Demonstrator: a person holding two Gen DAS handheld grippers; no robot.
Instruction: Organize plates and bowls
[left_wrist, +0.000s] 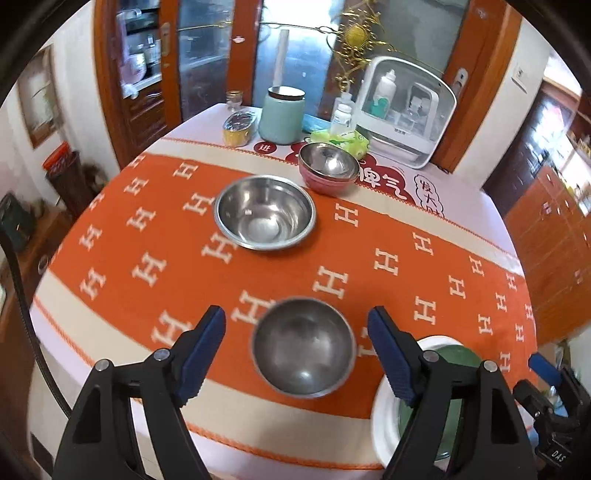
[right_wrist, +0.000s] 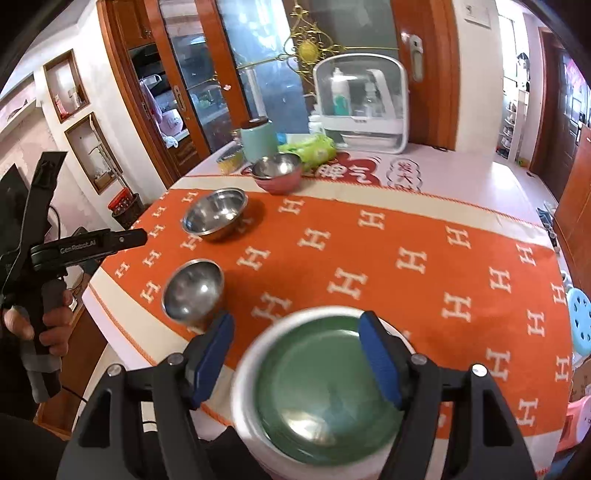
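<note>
Both grippers sit with jaws apart and nothing in them: the left gripper (left_wrist: 297, 330) hangs over the small steel bowl (left_wrist: 303, 347) near the front edge of the counter (left_wrist: 461, 254), pads clear of the rim on either side, and the right gripper (right_wrist: 297, 356) hovers over the green plate (right_wrist: 328, 391) nested in a white dish (right_wrist: 245, 387) at the counter's near edge, also not touching as far as the blur lets anyone tell. A bigger steel bowl (left_wrist: 264, 212) sits further back, and a steel bowl stacked in a pink bowl (left_wrist: 325, 184) is behind that. The steel bowls probably handle light and stiff but slick, so pinching across the rim wall, one pad inside and one outside, looks safer than squeezing the round outside, which would likely squirt out. The plate and dish look like ceramic or glazed ware, heavier and chippy, so a grip on the raised lip and a gentle set-down seems the way to go
</note>
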